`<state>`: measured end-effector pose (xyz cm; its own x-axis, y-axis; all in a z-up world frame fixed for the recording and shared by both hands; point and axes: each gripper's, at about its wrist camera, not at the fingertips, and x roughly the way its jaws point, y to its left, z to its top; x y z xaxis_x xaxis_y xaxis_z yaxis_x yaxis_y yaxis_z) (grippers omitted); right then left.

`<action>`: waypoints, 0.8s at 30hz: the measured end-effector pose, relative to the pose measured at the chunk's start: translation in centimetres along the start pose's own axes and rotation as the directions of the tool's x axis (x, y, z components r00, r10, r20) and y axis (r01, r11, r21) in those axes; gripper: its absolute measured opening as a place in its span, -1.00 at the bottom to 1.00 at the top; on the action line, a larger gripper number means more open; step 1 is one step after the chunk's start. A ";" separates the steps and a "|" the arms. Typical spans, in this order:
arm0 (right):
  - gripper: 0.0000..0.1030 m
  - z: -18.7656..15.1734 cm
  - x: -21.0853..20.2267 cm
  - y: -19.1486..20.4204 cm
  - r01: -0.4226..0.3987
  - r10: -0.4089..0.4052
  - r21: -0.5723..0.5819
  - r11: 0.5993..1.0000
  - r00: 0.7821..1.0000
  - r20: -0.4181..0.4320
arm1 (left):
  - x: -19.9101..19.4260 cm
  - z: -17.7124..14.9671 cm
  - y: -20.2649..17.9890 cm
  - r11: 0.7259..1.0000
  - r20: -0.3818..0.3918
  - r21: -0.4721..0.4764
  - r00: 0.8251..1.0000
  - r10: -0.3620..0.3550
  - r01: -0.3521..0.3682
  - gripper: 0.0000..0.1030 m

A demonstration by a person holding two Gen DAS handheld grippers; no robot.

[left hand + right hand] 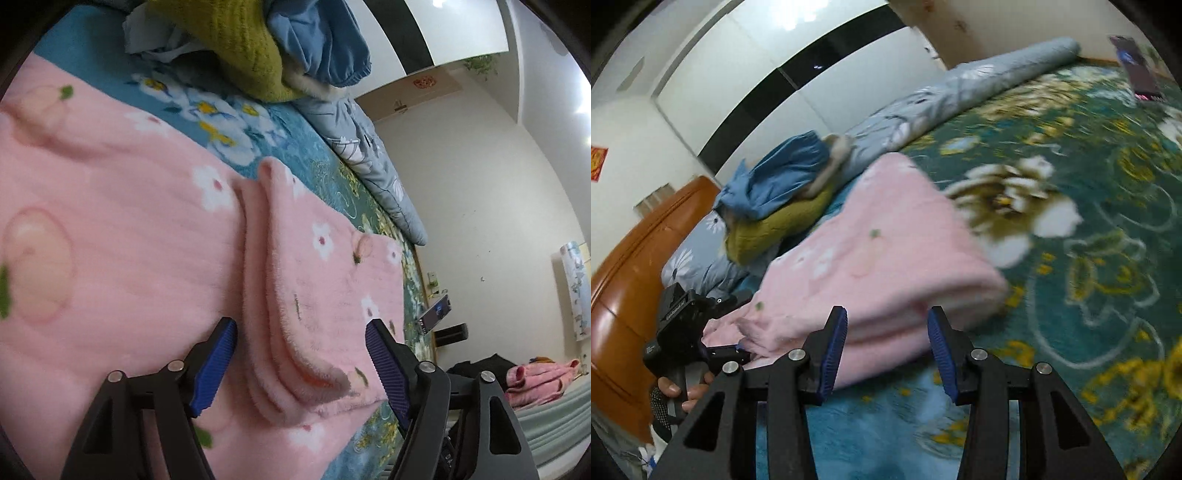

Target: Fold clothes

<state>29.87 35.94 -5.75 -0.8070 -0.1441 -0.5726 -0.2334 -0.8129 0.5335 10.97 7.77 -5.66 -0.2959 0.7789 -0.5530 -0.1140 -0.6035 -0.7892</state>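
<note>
Folded pink garment [886,258] just ahead of open right claw [886,325].

The left gripper [301,365] is built from 2 matte black fingers with triangular cut-outs near their bases. Each finger is tipped with a ribbed blue pad [214,367], and 2 round silver screw heads are set on each side at the joints. The right gripper [886,354] is made the same way: black angular arms, ribbed blue pads [833,354] and 4 silver screws. In the right wrist view, the left gripper's black body is seen from outside, with small white lettering on its boxy camera mount. The hand [677,393] gripping its handle is partly visible; no sleeve can be made out.
</note>
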 end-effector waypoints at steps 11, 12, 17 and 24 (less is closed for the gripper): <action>-0.09 0.3 -1.3 -1.7 0.002 -0.005 0.063 0.998 0.999 0.037 | 1.5 1.0 0.0 0.999 0.025 -0.032 0.999 0.025 -0.024 -0.66; -0.09 0.2 -1.4 -1.8 0.004 -0.007 0.067 0.998 0.999 0.039 | 1.3 1.1 -0.6 1.000 0.033 -0.013 0.999 0.028 -0.028 -0.67; -0.09 0.3 -2.2 -1.9 -0.001 -0.004 0.083 0.997 0.998 0.059 | -1.4 1.9 -5.2 0.991 0.102 0.131 0.994 -0.034 0.020 -0.70; -0.09 0.4 -2.6 -1.8 -0.005 -0.001 0.083 0.997 0.998 0.068 | -6.1 1.2 -3.8 0.974 0.188 0.206 0.981 0.056 -0.095 -0.69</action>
<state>32.14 38.01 -4.93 -0.8416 -0.1047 -0.5298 -0.2740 -0.7626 0.5860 12.09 5.09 1.02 -0.4752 0.6980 -0.5358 -0.2785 -0.6969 -0.6609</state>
